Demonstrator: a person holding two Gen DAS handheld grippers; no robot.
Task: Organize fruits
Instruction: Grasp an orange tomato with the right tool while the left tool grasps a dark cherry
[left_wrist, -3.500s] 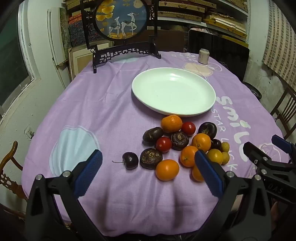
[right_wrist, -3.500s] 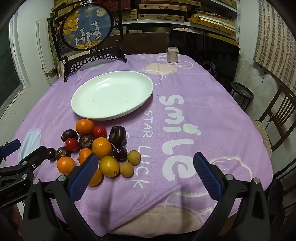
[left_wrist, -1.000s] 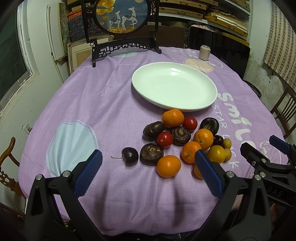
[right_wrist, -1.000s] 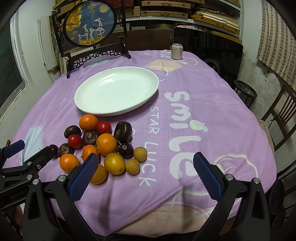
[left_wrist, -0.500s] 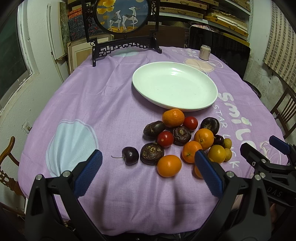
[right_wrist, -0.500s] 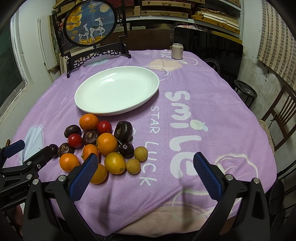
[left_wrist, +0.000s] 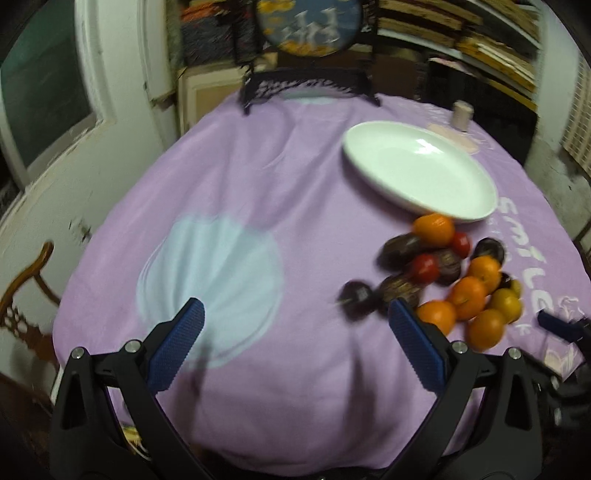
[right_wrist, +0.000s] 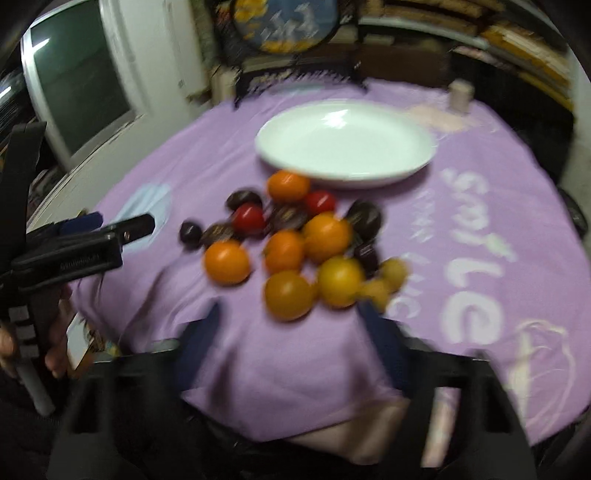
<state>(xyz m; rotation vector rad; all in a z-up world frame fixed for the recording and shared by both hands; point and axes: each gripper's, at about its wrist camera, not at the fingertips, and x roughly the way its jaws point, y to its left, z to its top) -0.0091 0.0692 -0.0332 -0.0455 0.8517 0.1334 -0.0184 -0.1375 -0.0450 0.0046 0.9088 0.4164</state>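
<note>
Right gripper (right_wrist: 291, 325) narrower now, closing, empty.

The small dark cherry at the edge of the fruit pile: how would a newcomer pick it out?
Start at the white oval plate on the purple tablecloth, then drop to the pile of fruit just below it. The small dark cherry sits at the pile's left edge, the smallest dark fruit there.
</note>
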